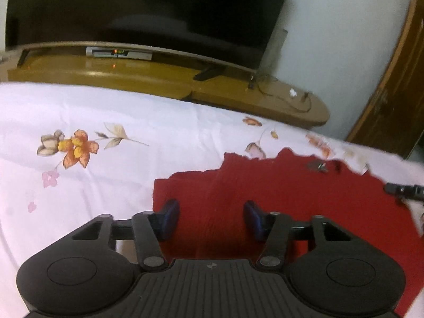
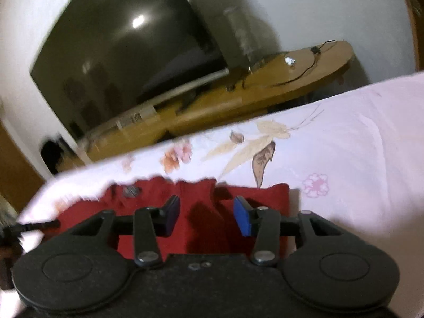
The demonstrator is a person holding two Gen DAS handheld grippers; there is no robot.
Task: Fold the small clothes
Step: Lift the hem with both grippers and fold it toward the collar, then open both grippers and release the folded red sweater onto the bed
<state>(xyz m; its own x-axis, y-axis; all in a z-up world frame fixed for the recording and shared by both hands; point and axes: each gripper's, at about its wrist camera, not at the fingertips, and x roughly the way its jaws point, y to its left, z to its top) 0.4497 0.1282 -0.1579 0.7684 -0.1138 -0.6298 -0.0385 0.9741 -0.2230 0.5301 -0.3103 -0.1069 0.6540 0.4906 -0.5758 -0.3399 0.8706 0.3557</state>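
A small red garment (image 1: 278,193) lies flat on the white floral bedsheet (image 1: 106,111). My left gripper (image 1: 210,218) is open, its blue pads apart, hovering over the garment's left part with nothing between them. In the right wrist view the same red garment (image 2: 206,201) lies below my right gripper (image 2: 208,216), which is also open and empty above it. The tip of the other gripper (image 1: 402,190) shows at the right edge of the left wrist view, and at the left edge of the right wrist view (image 2: 34,225).
Beyond the bed's far edge stands a wooden TV bench (image 1: 159,79) with a large dark television (image 1: 148,10), a set-top box (image 1: 119,53) and cables. A wooden door (image 1: 397,79) is at the right. The sheet (image 2: 357,145) stretches right of the garment.
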